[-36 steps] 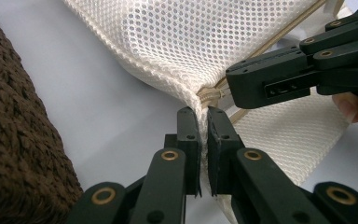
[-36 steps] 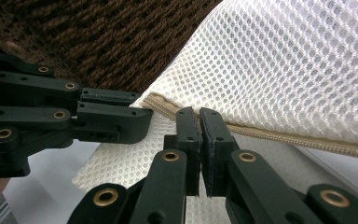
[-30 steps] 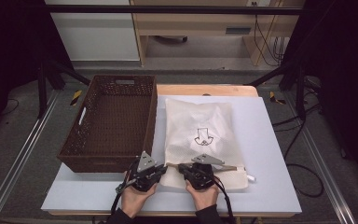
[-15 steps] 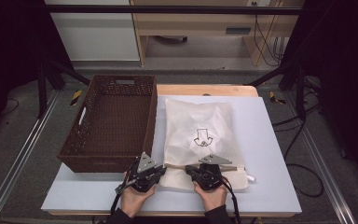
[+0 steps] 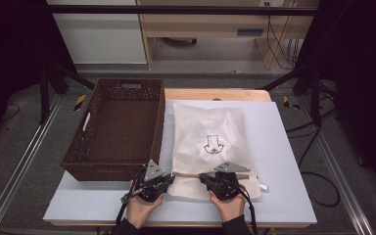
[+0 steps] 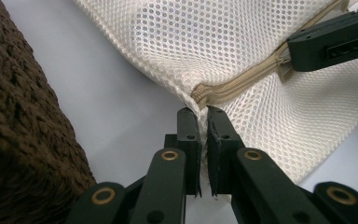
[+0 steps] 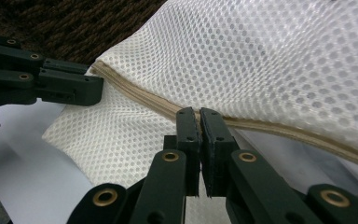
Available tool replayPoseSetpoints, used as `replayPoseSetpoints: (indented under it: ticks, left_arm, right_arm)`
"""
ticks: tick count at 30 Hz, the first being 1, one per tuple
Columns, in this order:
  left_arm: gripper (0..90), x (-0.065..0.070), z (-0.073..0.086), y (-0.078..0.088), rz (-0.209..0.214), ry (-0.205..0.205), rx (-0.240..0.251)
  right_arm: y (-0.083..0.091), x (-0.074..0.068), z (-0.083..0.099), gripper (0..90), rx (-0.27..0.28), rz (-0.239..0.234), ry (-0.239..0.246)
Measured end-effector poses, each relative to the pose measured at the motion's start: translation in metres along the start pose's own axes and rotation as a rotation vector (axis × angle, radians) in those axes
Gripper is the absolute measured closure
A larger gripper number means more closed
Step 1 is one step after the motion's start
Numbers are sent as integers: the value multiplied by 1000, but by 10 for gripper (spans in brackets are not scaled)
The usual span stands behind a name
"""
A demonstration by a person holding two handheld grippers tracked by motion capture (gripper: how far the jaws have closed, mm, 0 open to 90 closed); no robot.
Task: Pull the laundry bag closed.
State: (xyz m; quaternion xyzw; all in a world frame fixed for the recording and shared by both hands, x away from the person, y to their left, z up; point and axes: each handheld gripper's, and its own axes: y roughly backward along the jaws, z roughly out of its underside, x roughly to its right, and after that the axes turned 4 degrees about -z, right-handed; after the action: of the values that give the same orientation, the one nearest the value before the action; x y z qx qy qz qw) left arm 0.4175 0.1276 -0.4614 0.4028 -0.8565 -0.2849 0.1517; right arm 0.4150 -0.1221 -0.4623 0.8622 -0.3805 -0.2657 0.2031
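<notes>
Pinching the mesh laundry bag at its near zipper edge: left gripper clamps the corner, right gripper the zipper pull. Light, limp; hold the stiffer zipper tape. Lies beside wicker basket.

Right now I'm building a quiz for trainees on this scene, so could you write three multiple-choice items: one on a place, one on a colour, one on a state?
1. Where does the dark brown woven basket stand relative to the white mesh zip bag?
A. To its left
B. To its right
C. On top of it

2. What colour is the bag's zip tape?
A. Red
B. Beige
C. Black

3. How does the left gripper stand?
A. Wide open above the basket
B. Shut on the bag's corner by the zip end
C. Shut on the basket's rim

Answers: 1 A, the high view shows the basket left of the bag. 2 B, the right gripper view shows a beige tape. 3 B, its fingers pinch the mesh corner.
</notes>
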Motion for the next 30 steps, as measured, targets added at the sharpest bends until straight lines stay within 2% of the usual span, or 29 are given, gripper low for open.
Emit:
replayPoseSetpoints:
  ticks: [1,4,14,17,30]
  left_arm:
    - [845,0,0,0,0,0,1]
    - [845,1,1,-1,0,-2,-4]
    - [844,1,2,-2,0,-2,-7]
    - [844,1,3,-2,1,0,-13]
    - [844,0,4,-2,8,2,-17]
  right_arm:
    - [1,1,0,874,2,-2,14]
    - [6,4,2,874,4,-9,-2]
    - [23,13,4,874,19,10,4]
    - [26,16,5,873,16,16,-14]
    - [42,28,6,873,20,14,-26]
